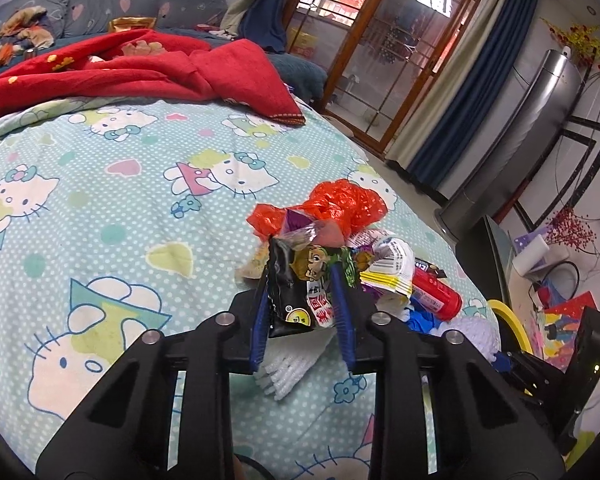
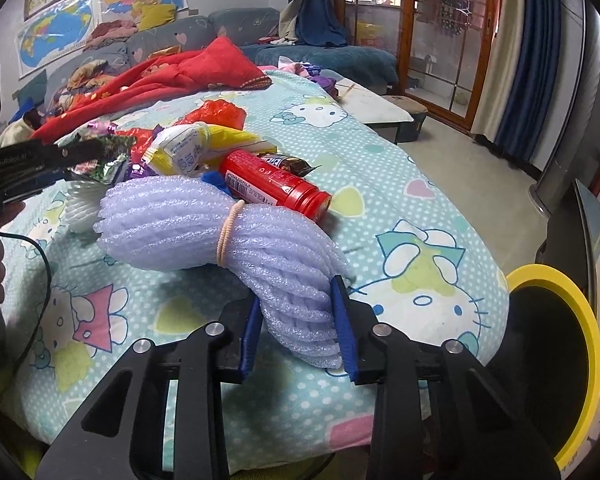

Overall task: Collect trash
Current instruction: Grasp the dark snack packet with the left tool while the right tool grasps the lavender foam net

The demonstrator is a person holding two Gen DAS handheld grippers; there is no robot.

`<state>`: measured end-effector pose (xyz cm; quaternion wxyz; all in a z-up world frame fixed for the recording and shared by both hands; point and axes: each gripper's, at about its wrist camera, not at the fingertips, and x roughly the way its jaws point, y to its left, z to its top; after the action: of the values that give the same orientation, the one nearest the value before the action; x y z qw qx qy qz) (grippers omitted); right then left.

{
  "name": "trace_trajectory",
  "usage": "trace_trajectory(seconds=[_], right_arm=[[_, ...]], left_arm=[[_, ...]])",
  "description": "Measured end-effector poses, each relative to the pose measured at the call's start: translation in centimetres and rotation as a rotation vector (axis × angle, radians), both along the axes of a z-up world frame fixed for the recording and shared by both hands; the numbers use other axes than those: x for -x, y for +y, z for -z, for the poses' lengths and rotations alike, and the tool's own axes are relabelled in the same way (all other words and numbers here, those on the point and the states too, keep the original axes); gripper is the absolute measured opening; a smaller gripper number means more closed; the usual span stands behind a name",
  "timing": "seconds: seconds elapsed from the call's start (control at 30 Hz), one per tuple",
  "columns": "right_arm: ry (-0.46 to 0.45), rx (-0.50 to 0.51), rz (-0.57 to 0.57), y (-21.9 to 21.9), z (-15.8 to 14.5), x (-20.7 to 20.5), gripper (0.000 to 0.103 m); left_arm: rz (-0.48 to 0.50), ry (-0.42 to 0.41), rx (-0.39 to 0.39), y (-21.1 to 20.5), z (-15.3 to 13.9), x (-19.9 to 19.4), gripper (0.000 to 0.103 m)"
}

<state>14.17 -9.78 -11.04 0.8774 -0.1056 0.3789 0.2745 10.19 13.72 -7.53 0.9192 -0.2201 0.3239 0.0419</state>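
Litter remains heaped on the cartoon-print bedcover (image 1: 120,200). Left gripper (image 1: 302,300) clamps a black printed snack wrapper (image 1: 296,288); right gripper (image 2: 298,320) clamps a lilac foam-net sleeve (image 2: 228,236). Yellow-rimmed black bin (image 2: 556,344), near right, awaits both.

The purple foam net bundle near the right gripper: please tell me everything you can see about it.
The purple foam net bundle is pale lilac, soft-looking ribbed foam mesh, bent into a curved roll and tied round its middle by a beige rubber band. It lies on the cartoon-cat bedsheet, its far side against the red tube. Its near end sits between the blue-padded fingers of the right gripper, which press on it from both sides.
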Motion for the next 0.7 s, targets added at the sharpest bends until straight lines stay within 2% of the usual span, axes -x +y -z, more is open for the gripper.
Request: trace_trajectory(seconds=[0.2,0.4,0.7], right_arm=[[0.026,-0.038,0.01,-0.9,-0.6,0.0,0.027],[0.046,-0.081,0.011,-1.5,-1.4,0.2,0.027],[0.035,-0.15,0.05,-3.2,-3.5,-0.3,0.027]], left_arm=[[-0.005,-0.04,-0.007,-0.1,-0.9,0.6,0.015],[0.016,-0.101,-0.027,-0.8,-3.1,1.5,0.014],[0.091,-0.156,-0.051,-3.6,-5.3,1.9,0.014]])
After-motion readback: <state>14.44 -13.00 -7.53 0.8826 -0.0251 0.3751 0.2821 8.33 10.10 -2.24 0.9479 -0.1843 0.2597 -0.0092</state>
